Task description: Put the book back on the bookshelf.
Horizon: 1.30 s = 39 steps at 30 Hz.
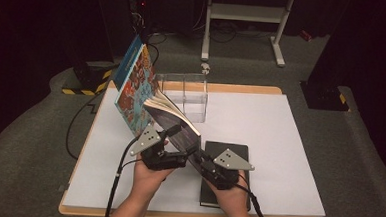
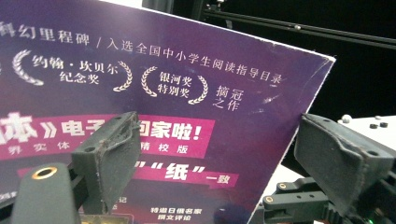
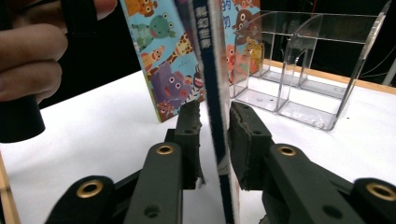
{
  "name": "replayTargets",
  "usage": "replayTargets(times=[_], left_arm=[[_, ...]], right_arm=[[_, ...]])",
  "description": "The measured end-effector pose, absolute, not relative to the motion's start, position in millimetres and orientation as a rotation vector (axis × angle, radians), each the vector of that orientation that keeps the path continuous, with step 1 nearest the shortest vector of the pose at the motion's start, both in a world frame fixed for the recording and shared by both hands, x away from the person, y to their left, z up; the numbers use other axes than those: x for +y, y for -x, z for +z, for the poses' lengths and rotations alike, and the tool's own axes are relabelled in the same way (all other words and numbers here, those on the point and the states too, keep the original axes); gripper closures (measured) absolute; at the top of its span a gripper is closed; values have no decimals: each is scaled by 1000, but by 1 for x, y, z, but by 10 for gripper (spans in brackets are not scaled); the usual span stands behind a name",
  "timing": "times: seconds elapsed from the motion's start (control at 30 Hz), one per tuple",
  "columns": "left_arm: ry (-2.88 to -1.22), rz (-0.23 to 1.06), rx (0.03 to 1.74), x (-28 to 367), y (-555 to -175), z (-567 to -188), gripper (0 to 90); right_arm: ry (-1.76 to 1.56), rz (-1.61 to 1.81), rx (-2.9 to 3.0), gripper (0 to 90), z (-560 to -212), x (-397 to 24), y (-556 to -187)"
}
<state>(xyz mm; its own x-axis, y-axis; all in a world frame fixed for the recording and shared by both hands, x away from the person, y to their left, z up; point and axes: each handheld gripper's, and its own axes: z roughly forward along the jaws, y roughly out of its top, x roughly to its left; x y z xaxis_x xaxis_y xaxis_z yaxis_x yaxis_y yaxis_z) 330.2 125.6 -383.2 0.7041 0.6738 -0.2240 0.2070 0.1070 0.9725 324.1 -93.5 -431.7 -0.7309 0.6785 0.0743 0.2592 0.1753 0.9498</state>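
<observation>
High view: three books sit on the white table [image 1: 278, 158], a purple book [image 1: 173, 118] and a colourful picture book [image 1: 134, 88] propped at the left by one clear organiser [image 1: 184, 95], and a black book [image 1: 229, 149] flat near the front. The right gripper [image 3: 215, 140] clamps the purple book's spine, while the left gripper [image 2: 210, 154] gapes wide, its jaws either side of the cover without pressing it.

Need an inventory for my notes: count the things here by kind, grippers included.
Books: 3 (picture book, purple book, black book)
Clear holder: 1
Grippers: 2 (left gripper, right gripper)
Total: 6
</observation>
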Motion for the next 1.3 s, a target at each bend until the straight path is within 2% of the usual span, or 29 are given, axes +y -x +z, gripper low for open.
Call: replayTargets(times=[0.3,0.43,0.6,0.77,1.03,1.13,1.3], left_arm=[[-1471,388,753,125,-326,-377,146],[-1487,430,778,119,-327,-377,143],[-1523,503,825,118,-327,-378,164],[-1530,543,833,120,-325,-380,198],[-1546,607,829,119,-314,-377,316],[-1560,653,820,119,-308,-375,398],[-1572,752,820,123,-298,-372,597]], right_arm=[[-896,1640,2113,762,-431,-88,-330],[-870,1640,2132,754,-430,-81,-327],[-819,1661,2181,687,-429,-71,-323],[-796,1666,2223,619,-428,-78,-315],[-837,1593,2183,560,-427,-133,-300],[-938,1559,2112,554,-435,-161,-308],[-1034,1560,2045,558,-446,-194,-315]])
